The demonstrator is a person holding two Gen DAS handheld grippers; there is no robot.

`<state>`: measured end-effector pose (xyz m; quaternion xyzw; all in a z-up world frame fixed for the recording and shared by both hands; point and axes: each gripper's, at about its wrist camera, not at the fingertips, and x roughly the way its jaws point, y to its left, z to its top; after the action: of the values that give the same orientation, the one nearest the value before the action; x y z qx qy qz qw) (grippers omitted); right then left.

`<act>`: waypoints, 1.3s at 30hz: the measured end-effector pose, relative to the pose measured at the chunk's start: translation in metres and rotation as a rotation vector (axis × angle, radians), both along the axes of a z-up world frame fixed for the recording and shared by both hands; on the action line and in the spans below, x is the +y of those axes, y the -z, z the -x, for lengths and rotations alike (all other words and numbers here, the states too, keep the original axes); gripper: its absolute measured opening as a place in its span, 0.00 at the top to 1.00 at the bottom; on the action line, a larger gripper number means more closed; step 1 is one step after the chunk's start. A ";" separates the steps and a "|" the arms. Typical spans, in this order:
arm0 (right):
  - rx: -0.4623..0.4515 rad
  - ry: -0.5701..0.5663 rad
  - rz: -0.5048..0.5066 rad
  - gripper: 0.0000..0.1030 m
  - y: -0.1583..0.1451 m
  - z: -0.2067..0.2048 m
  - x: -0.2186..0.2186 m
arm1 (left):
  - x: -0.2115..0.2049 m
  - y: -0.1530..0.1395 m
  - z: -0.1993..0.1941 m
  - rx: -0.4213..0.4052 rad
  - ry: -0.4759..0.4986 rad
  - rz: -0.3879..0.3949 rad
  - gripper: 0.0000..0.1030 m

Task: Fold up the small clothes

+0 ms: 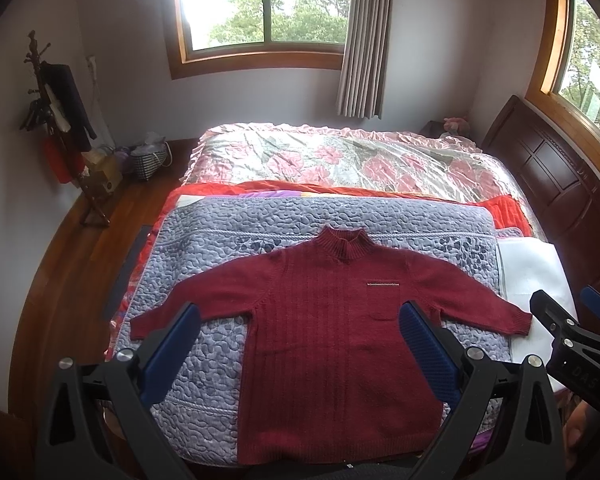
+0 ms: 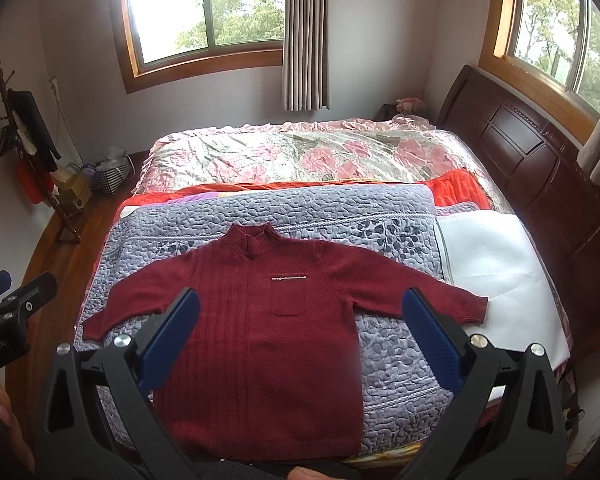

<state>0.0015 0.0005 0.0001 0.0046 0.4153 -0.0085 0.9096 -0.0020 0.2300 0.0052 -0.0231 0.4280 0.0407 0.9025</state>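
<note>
A dark red knit sweater lies flat and face up on a grey-blue quilted blanket, collar away from me, both sleeves spread out. My left gripper hovers above its lower half, open and holding nothing. My right gripper also hangs above the sweater, open and holding nothing. The right gripper shows at the right edge of the left wrist view, and the left gripper at the left edge of the right wrist view.
The blanket lies on a bed with a pink floral cover and a dark wooden headboard on the right. A white sheet sits beside the right sleeve. A coat stand and baskets stand on the wooden floor at left.
</note>
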 end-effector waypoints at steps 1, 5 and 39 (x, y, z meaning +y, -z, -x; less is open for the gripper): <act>0.000 0.001 0.000 0.03 0.000 0.000 0.000 | 0.000 0.000 0.000 0.001 0.000 0.001 0.04; 0.000 0.000 0.000 0.03 0.000 0.000 -0.001 | 0.000 0.000 -0.001 0.002 0.001 0.001 0.04; 0.075 0.285 -0.130 0.37 0.134 -0.049 -0.170 | -0.039 0.095 -0.077 0.039 0.159 0.083 0.04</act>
<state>0.0507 -0.1696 -0.1341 0.1219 0.4438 -0.1106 0.8809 0.0754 0.1909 -0.0898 -0.0258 0.4472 -0.0485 0.8927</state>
